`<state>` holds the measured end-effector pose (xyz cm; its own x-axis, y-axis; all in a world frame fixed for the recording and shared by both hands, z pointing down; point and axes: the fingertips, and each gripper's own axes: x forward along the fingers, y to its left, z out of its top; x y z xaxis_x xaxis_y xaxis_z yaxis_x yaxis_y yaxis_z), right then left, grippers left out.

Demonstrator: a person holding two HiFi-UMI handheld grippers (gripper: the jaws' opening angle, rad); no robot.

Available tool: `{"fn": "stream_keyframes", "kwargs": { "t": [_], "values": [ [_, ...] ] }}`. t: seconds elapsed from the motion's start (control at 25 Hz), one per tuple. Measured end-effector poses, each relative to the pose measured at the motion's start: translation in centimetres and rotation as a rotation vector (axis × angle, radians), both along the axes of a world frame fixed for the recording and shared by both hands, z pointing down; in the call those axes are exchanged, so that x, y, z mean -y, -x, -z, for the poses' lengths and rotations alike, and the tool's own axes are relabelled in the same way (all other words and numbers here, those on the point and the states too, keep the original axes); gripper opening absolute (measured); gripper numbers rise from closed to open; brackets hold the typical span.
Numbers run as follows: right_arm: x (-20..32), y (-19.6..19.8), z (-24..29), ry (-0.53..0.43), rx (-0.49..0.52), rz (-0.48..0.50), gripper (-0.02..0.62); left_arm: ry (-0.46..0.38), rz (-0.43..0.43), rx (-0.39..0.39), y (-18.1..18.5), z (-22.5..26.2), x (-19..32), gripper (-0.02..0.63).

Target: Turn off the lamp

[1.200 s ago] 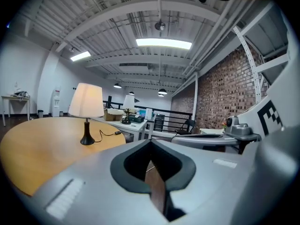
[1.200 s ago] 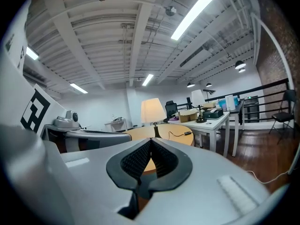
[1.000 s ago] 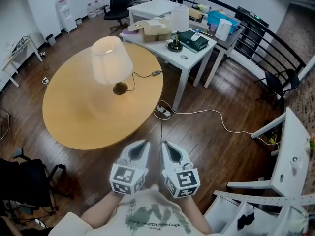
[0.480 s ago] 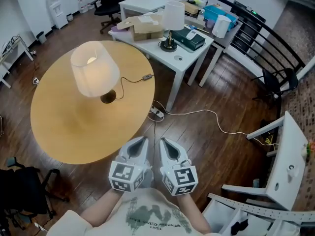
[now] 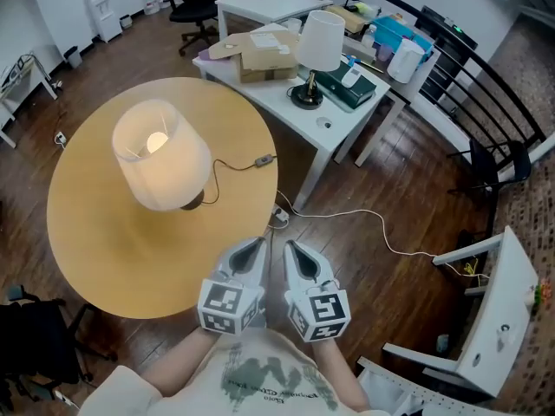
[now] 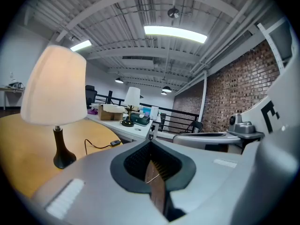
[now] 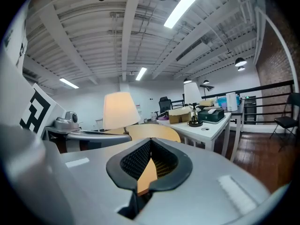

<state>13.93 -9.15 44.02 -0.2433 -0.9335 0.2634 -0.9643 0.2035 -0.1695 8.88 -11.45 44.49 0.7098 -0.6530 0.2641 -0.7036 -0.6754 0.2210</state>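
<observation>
Round wooden worktop (image 5: 104,250) carrying lit lamp (image 5: 160,154); near the lamp, left gripper (image 5: 253,248) and right gripper (image 5: 293,250), both fully closed, empty.

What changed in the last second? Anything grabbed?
The person moved closer to the round table: the lit lamp looks bigger and nearer in the head view, and the table edge now meets the left gripper. Nothing taken or let go. Unchanged: lamp on, right gripper beside the left, fingers shut, empty.
</observation>
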Motion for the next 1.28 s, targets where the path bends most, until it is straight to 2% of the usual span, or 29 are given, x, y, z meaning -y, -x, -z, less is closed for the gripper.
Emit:
{"fn": "stream_keyframes", "kwargs": {
  "t": [0.24,0.76,1.0,1.28],
  "values": [
    [3.9,0.7,0.0,0.006,-0.009,0.030,0.000,0.010,0.026,-0.010,0.7,-0.5,3.6,0.000],
    [10.1,2.0,-1.2,0.027,-0.039,0.134,0.000,0.052,0.111,-0.056,2.2,-1.8,8.0,0.000],
    [13.8,1.3,-2.2,0.041,-0.037,0.227,0.000,0.079,0.193,-0.056,1.6,-3.3,10.8,0.000],
    [18.4,0.4,-3.3,0.063,-0.033,0.377,0.000,0.103,0.343,-0.058,0.9,-4.5,15.3,0.000]
  ]
}}
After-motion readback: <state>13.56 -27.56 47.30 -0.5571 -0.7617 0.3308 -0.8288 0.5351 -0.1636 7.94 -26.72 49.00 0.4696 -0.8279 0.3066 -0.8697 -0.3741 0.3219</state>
